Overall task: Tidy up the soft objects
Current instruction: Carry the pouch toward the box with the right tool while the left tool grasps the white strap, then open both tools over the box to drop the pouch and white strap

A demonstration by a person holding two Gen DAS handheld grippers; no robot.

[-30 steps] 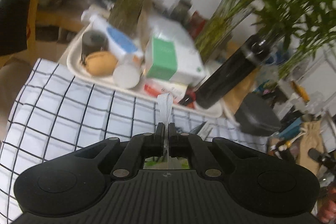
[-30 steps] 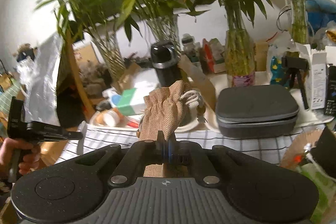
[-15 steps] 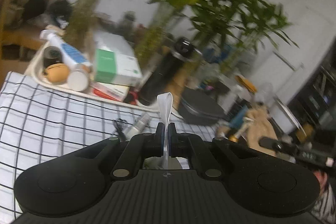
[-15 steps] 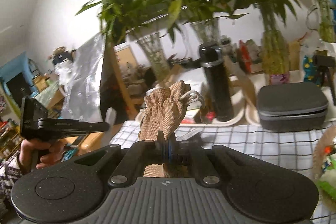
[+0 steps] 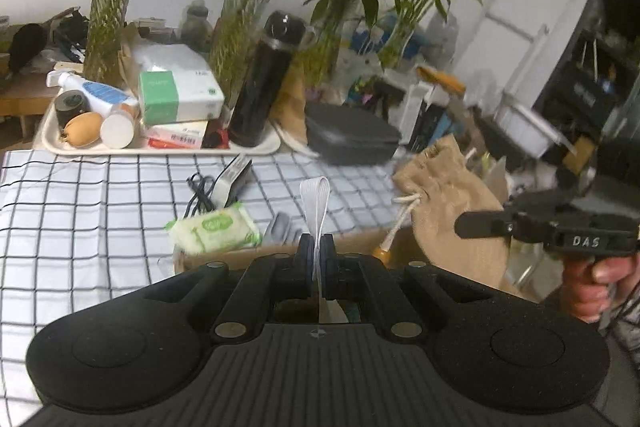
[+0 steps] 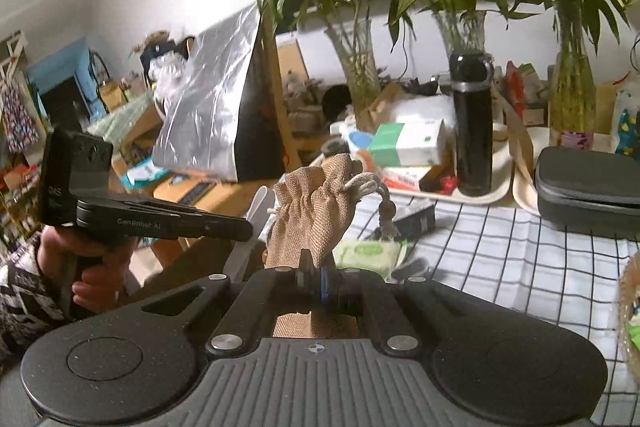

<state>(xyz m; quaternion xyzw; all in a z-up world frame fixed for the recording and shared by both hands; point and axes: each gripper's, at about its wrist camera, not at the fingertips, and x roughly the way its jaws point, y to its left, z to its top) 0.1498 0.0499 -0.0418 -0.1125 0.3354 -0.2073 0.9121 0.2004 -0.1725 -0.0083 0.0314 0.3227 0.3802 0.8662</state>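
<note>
In the left wrist view the left gripper (image 5: 316, 251) is pinching a white ribbon loop (image 5: 316, 203) between closed fingers, the loop standing up past the tips, while a green wipes pack (image 5: 214, 231) is lying just ahead and to the left of them at the edge of a cardboard box (image 5: 360, 247), so sorting looks only partly done. In the right wrist view the right gripper (image 6: 314, 275) is clamping a tan burlap drawstring pouch (image 6: 316, 203), its gathered mouth and knotted cord rising above the fingertips; both items are hanging in the air, not yet put away.
</note>
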